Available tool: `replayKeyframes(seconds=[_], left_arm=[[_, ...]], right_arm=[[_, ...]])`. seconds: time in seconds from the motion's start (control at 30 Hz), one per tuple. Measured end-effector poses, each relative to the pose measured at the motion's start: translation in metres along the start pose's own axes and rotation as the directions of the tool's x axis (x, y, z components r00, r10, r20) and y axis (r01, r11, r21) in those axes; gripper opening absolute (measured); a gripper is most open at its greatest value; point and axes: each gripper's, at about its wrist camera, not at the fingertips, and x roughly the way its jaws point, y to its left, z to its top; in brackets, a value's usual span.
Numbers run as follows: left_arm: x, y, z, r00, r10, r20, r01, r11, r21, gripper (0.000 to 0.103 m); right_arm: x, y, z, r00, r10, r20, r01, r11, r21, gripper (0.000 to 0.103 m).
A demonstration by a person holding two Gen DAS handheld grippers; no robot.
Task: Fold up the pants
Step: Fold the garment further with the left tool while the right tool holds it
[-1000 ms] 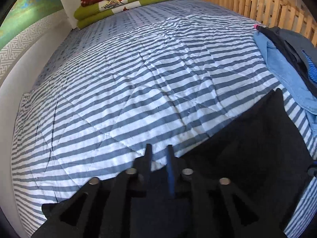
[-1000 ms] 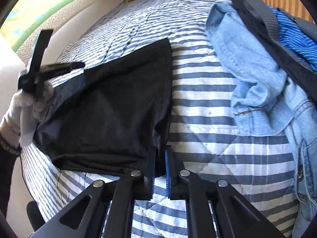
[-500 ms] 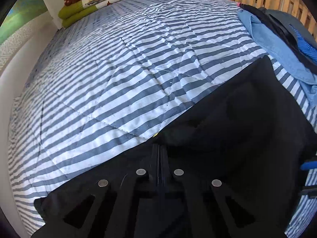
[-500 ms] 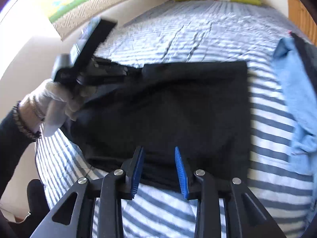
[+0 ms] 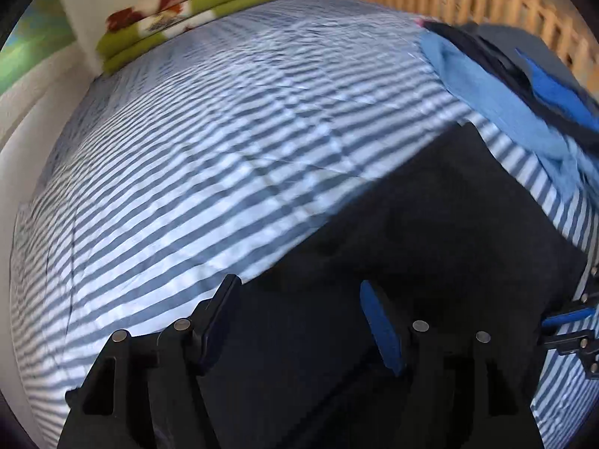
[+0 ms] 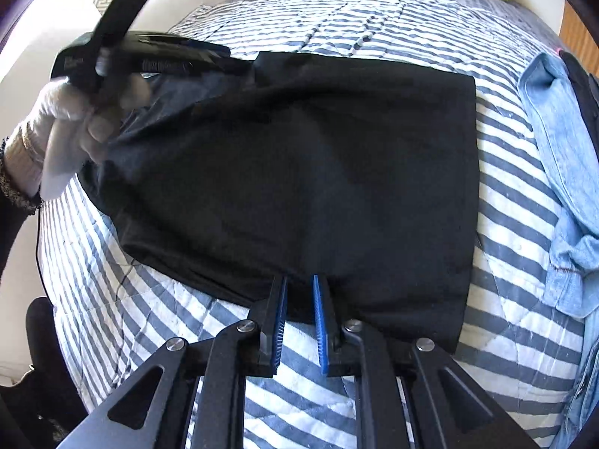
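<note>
Pants [image 6: 299,172] lie folded on the striped quilt [image 6: 498,262]; left gripper [image 5: 303,318] spreads wide, gripping nothing, while right gripper [image 6: 299,299] is slightly parted over their near edge.

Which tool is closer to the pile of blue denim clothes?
The right tool. It sits at the near edge of the folded black pants, on the side toward the blue denim clothes. The left tool is at the pants' far end, away from the pile.

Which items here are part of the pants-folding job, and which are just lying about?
In the job: black pants; left gripper, open; right gripper, open.

Lying about: denim garment; folded green blankets; striped quilt, the work surface.
</note>
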Motion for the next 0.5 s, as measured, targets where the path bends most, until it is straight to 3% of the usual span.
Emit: replayKeyframes(seconds=[0.03,0.07,0.1,0.13,0.23,0.3,0.37,0.43,0.47,0.5], left_arm=[[0.006,-0.008,0.002,1.000,-0.016,-0.002,0.016,1.000,0.008,0.057],[0.012,-0.014,0.003,1.000,-0.021,-0.013,0.021,1.000,0.017,0.019],[0.015,-0.019,0.005,1.000,0.002,-0.009,-0.002,1.000,0.021,0.007],[0.014,-0.020,0.008,1.000,0.015,-0.006,-0.015,1.000,0.005,0.003],[0.009,0.016,0.015,0.998,0.050,0.029,-0.045,0.986,-0.161,0.003],[0.004,0.049,0.016,0.996,0.088,0.031,-0.075,0.952,-0.295,0.003],[0.000,0.064,0.016,0.992,0.124,0.029,-0.109,0.944,-0.312,0.003],[-0.010,0.067,0.014,0.995,0.085,0.061,-0.063,0.954,-0.295,0.003],[-0.017,0.067,0.012,0.994,0.080,0.070,-0.058,0.959,-0.278,0.010],[-0.022,0.068,0.011,0.995,0.073,0.073,-0.052,0.964,-0.259,0.027]], right_arm=[[0.001,0.001,0.001,1.000,-0.003,0.001,0.003,1.000,-0.002,0.013],[0.001,0.001,0.001,1.000,-0.003,0.002,0.003,1.000,-0.001,0.013],[0.002,0.001,0.001,1.000,-0.001,0.003,0.001,1.000,0.002,0.013],[0.003,0.001,0.001,1.000,0.001,0.005,-0.001,1.000,0.004,0.013],[0.005,0.003,0.002,1.000,-0.005,0.014,0.005,1.000,-0.003,0.013],[0.006,0.004,0.002,1.000,-0.008,0.019,0.008,1.000,-0.011,0.013],[0.007,0.004,0.003,1.000,0.000,0.026,0.000,1.000,-0.002,0.013],[0.009,0.004,0.004,0.999,0.005,0.032,-0.005,1.000,-0.005,0.013],[0.009,0.003,0.004,0.999,0.007,0.033,-0.007,1.000,-0.004,0.013],[0.009,0.003,0.004,0.999,0.008,0.031,-0.008,1.000,-0.002,0.013]])
